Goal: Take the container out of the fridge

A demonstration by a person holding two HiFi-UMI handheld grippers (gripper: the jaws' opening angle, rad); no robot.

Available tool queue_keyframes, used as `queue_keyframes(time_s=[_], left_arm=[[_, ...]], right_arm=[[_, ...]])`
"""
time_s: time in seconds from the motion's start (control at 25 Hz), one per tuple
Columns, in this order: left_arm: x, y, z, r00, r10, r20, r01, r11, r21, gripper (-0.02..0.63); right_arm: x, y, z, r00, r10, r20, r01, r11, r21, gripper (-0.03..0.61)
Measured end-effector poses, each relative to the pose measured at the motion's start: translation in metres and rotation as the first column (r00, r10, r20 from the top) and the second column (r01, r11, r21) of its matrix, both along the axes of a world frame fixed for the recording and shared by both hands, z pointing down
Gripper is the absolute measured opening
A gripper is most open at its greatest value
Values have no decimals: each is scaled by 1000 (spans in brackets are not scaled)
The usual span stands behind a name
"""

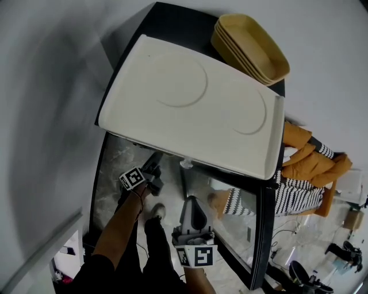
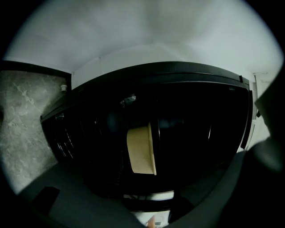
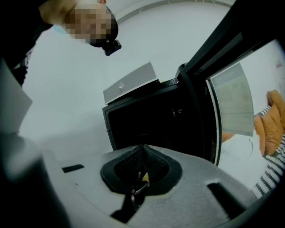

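**Operator:** State the main bodies and their finishes.

**Technician:** A black, box-shaped fridge [image 1: 167, 14] stands on a grey marbled floor [image 2: 22, 116]. A broad cream tray [image 1: 190, 97], matte with two shallow pressed circles, covers most of its top. A stack of tan trays [image 1: 250, 49] with rounded corners sits at a far corner. The glass-panelled door [image 3: 231, 102] stands swung open.

**Operator:** Locate the container against each hand-held gripper.

**Technician:** The container [image 2: 141, 150] is tan, smooth and tapered, with a thin rim, and sits deep in the dark interior. The left hand-held gripper [image 1: 153, 174] faces it with its jaws wide apart and empty, well short of it. In the left gripper view the container shows between the jaws. The right hand-held gripper [image 3: 142, 156] has its ribbed black pads closed together on nothing and stands back from the opening.

**Operator:** Surroundings?

**Technician:** Wire racks [image 2: 62, 138] line one side of the interior. An orange garment [image 1: 310, 158] shows beyond the door.
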State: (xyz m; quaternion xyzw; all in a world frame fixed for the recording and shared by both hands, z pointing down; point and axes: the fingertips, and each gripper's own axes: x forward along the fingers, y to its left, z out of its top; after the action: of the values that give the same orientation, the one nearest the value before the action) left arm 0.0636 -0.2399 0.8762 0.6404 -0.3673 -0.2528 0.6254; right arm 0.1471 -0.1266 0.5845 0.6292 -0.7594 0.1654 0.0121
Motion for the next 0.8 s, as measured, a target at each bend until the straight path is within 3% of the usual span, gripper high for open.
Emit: queue_keyframes(time_s=[0.16, 0.28, 0.44, 0.68, 0.8], left_arm=[[7, -4, -2, 997, -21, -72, 18, 999, -42, 281], [15, -7, -1, 998, 21, -58, -20, 1000, 15, 281], [18, -10, 4, 996, -22, -83, 18, 999, -49, 281], [28, -14, 3, 995, 11, -96, -13, 1000, -21, 279], [25, -14, 7, 996, -13, -89, 10, 999, -33, 223]], right_arm=[[0, 1, 5, 1000, -6, 5, 6, 1000, -8, 0], [0, 2, 9, 1000, -5, 11, 6, 1000, -15, 0], [3, 0, 9, 1000, -8, 11, 8, 1000, -15, 0], [7, -1, 17, 1000, -10, 7, 10, 1000, -23, 0], [12, -1, 19, 1000, 2, 9, -2, 1000, -25, 1]])
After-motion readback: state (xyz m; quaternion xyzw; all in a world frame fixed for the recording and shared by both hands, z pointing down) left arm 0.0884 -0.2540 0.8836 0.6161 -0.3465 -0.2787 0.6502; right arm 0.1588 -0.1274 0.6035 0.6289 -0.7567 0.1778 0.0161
